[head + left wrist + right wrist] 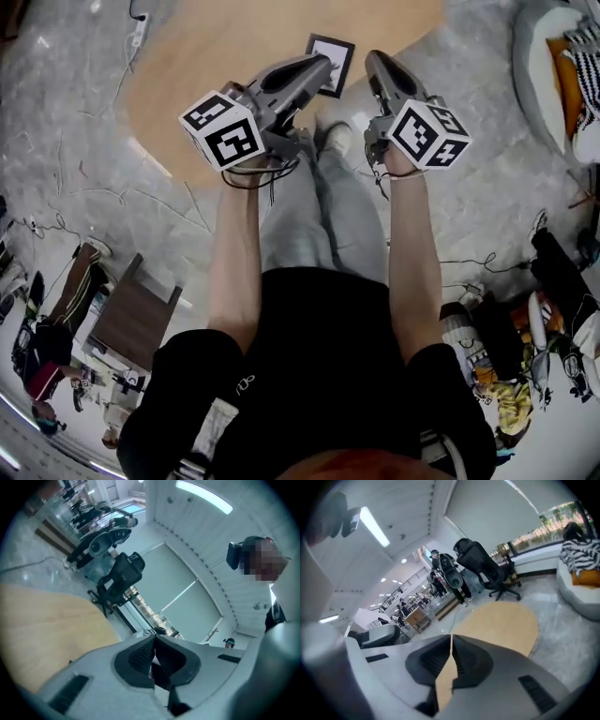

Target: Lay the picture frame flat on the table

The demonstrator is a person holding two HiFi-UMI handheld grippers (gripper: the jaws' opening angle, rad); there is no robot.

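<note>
- Black picture frame (330, 64) with a white mat lies face up, apparently flat, on the pale wood tabletop (216, 47), close to the tabletop's near edge.
- Left gripper (324, 64): jaws pressed together, nothing between them. In the head view its tip overlaps the frame's left side; can't tell if it touches.
- Right gripper (372, 58): jaws together too, empty, tip just right of the frame.
- Both grippers are held out in front of the person, marker cubes toward the body.
- Black office chair (117, 578) stands on the floor beyond the tabletop's far edge.
</note>
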